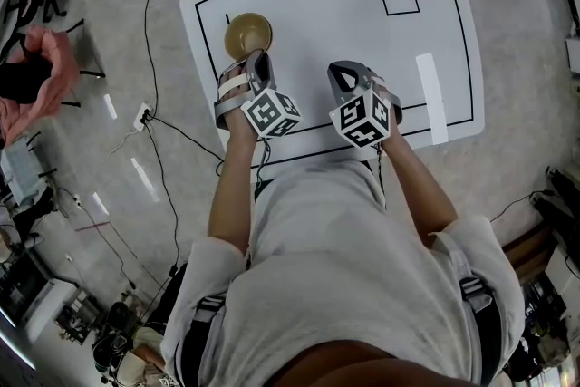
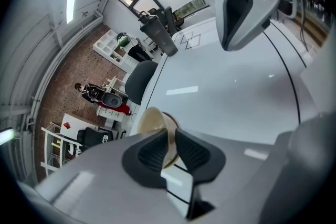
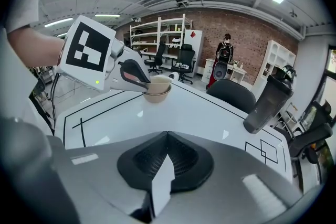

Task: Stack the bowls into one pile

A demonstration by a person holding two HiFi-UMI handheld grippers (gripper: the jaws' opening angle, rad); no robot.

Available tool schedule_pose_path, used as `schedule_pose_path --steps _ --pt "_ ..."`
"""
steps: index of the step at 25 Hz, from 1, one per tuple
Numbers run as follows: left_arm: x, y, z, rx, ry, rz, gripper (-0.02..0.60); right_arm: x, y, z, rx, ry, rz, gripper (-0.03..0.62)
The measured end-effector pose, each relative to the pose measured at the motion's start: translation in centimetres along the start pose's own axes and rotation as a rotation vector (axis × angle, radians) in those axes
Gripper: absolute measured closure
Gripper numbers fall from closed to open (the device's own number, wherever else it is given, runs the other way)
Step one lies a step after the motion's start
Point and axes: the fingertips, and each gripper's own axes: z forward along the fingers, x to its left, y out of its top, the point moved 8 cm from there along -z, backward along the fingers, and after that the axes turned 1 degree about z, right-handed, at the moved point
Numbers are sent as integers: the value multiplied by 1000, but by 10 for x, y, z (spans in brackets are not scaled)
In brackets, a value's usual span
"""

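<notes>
**Left jaws on the rim, right jaws idle**

My left gripper (image 2: pixel 173 138) has its jaws closed on the near rim of the bowls (image 2: pixel 152 122), one pad inside the wall and one outside (the gap between the pads is narrow and the cream wall fills it). Seen from my right gripper (image 3: pixel 167 136), they look like two bowls nested, standing on the table (image 1: pixel 362 23) right at my left jaws' tips. My right jaws are pressed together on nothing, and the bowls stand ahead of them and off to their left, well apart.

I judge the bowls stiff, light and smooth, so a shallow pinch on so thin a rim could slip or tip them. The better hold is deeper down the wall, lifted level. A dark tumbler (image 3: pixel 268 97) stands far ahead of my right jaws, to their right.
</notes>
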Motion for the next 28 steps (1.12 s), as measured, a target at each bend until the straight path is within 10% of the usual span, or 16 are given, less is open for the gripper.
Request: schedule_pose_path --steps 17,28 --pt "-9 5 15 17 -38 6 534 -10 -9 -6 -1 -1 27 594" --pt "0 14 -8 9 50 -227 554 -19 -13 -11 -31 68 5 594"
